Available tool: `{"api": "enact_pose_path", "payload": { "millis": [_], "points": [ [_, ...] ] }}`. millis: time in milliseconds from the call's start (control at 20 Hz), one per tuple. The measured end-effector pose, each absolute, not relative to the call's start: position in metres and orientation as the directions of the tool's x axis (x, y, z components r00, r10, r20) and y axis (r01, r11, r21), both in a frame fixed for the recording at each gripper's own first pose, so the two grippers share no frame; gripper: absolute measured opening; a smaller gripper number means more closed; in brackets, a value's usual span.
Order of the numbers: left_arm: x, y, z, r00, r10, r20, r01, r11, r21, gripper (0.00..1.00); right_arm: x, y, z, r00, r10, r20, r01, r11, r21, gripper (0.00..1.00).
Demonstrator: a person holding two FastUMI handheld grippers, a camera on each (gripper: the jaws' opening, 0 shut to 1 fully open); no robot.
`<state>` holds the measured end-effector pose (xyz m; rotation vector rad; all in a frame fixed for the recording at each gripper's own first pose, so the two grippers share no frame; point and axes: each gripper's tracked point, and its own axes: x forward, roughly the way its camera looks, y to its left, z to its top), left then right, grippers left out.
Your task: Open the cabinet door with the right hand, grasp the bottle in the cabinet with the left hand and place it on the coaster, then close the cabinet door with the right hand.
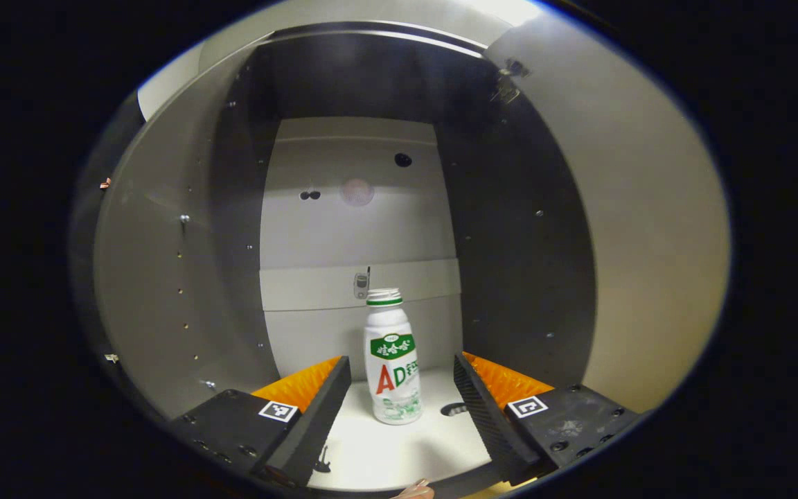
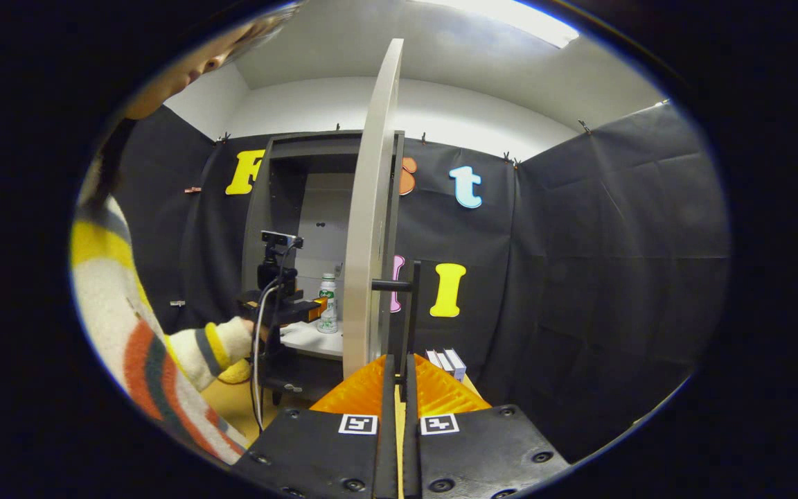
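A white bottle (image 1: 392, 357) with a green cap and label stands upright on the white cabinet floor (image 1: 385, 450). My left gripper (image 1: 401, 362) is open inside the cabinet, and the bottle stands between its fingertips without touching either. In the right gripper view the cabinet door (image 2: 370, 242) is swung open and seen edge-on. My right gripper (image 2: 399, 362) is shut on the door's black bar handle (image 2: 411, 305). That view also has the left gripper (image 2: 285, 305), held by a hand in a striped sleeve, reaching toward the bottle (image 2: 328, 301).
The cabinet's dark side walls (image 1: 517, 263) and pale back panel (image 1: 357, 229) close in around the left gripper. Small boxes (image 2: 446, 360) lie on the table right of the door. A person in a striped sweater (image 2: 136, 346) stands at the left.
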<state>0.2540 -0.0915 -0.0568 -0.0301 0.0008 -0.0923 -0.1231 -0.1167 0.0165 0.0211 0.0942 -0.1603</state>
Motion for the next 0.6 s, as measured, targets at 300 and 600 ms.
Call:
{"api": "enact_pose_path", "payload": {
  "millis": [300,600],
  "points": [
    [0.311,-0.09,-0.077,0.997,-0.072,-0.029,0.072,0.997,-0.006,0.94,-0.144,-0.139,0.037,0.964,-0.26,-0.049,0.263,0.962,0.076,0.24],
    [0.341,-0.099,-0.086,0.994,-0.096,-0.043,0.097,0.995,0.006,0.99,-0.15,-0.144,0.082,0.948,-0.304,0.099,0.285,0.944,0.169,0.58]
  ]
}}
